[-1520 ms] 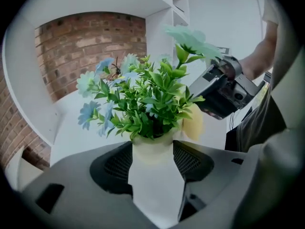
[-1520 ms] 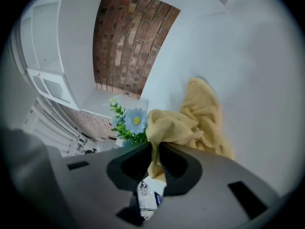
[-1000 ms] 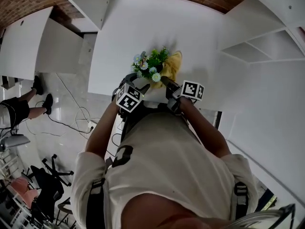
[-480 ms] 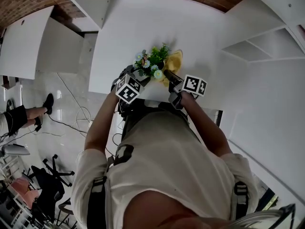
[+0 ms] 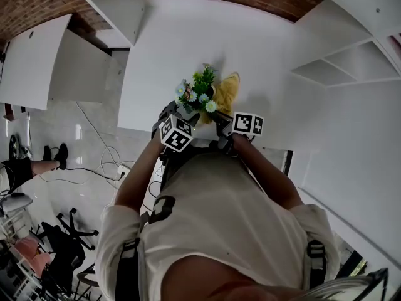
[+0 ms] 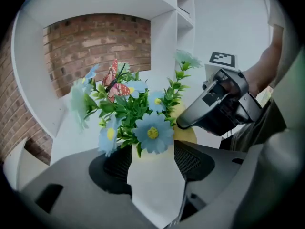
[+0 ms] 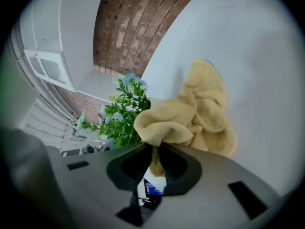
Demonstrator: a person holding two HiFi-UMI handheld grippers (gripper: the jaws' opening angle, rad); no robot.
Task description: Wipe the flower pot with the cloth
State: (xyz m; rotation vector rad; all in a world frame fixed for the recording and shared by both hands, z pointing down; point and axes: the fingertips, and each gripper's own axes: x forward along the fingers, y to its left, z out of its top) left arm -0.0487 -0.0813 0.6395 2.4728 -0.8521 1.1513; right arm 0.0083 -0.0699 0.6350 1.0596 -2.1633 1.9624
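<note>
Your left gripper (image 6: pixel 152 151) has its jaws spread wide and clamped on the white flower pot (image 6: pixel 157 190), one pad against each side of the pot's body, with the artificial flowers (image 6: pixel 152 132) rising just above them. Your right gripper (image 7: pixel 155 151) is nearly closed, pinching a fold of the yellow cloth (image 7: pixel 190 113), and the rest of the cloth bunches out ahead of the jaws. The pot sits at the near edge of the white table (image 5: pixel 188 49), right in front of you. I cannot tell whether it stands on the table or hangs just off it. The cloth is right beside the foliage, near the pot's rim on your right, so this looks like the wiping step itself. Next, bring the bunch lower, under the leaves, press it flat on the bare pot wall and sweep around while your left grip holds the pot steady.
</note>
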